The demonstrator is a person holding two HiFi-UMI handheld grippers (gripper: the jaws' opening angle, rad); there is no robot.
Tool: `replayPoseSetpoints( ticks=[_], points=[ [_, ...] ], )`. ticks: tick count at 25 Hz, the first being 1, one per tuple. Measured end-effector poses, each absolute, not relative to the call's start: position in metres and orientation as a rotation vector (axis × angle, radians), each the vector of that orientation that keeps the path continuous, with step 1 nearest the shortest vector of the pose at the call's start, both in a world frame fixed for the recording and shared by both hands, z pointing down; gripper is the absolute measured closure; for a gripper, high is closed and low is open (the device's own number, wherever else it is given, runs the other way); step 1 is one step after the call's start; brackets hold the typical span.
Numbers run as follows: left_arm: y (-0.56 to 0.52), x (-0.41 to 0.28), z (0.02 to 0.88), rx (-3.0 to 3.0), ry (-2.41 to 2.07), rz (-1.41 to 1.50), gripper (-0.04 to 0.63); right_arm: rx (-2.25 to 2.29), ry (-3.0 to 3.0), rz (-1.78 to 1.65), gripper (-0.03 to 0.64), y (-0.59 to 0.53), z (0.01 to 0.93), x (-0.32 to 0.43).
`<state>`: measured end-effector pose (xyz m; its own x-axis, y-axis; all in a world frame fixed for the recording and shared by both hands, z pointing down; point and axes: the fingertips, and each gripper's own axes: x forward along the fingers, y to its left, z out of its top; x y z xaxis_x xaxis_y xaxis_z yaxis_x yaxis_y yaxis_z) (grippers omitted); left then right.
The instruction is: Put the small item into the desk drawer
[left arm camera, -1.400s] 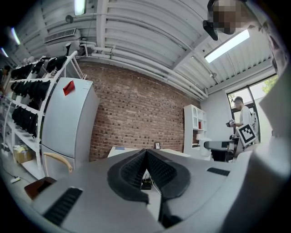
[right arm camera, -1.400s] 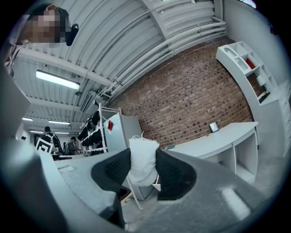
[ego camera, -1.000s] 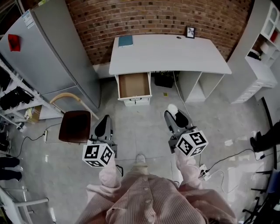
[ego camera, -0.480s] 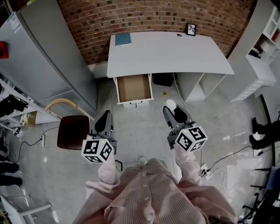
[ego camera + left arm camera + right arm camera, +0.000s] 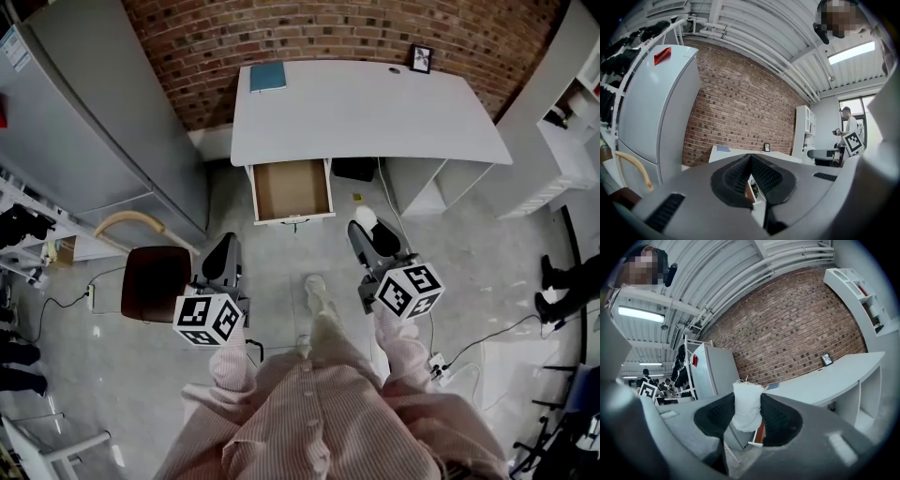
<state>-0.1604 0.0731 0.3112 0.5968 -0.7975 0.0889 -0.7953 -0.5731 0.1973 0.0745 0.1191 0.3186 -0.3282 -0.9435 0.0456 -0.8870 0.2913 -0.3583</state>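
Observation:
My right gripper (image 5: 367, 227) (image 5: 746, 416) is shut on a small white cloth item (image 5: 746, 409) (image 5: 366, 217), which pokes out above the jaws. My left gripper (image 5: 223, 258) (image 5: 749, 174) is shut with nothing between its pads. The white desk (image 5: 366, 117) stands against the brick wall ahead. Its drawer (image 5: 292, 189) is pulled open under the left part of the top, and its brown inside shows nothing in it. The drawer lies ahead of both grippers, between them in the head view.
A grey fridge (image 5: 89, 122) stands left of the desk. A brown chair (image 5: 153, 278) sits by my left gripper. On the desk lie a blue book (image 5: 267, 77) and a small picture frame (image 5: 421, 59). White shelves (image 5: 572, 112) stand at the right. Cables (image 5: 469, 342) cross the floor.
I have stepped toward the desk, one foot now forward between the grippers. The desk and drawer sit nearer. Both grippers keep their hold and spacing.

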Motion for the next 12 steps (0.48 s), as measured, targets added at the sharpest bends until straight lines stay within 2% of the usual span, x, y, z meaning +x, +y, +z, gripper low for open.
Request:
replayPoseSetpoints(
  ticks=[12],
  points=[
    [-0.030,-0.135,0.341,2.526,-1.322,0.047,0.597,-1.656,2.467,-0.623,0.448,0.000,0.359,0.085]
  ],
)
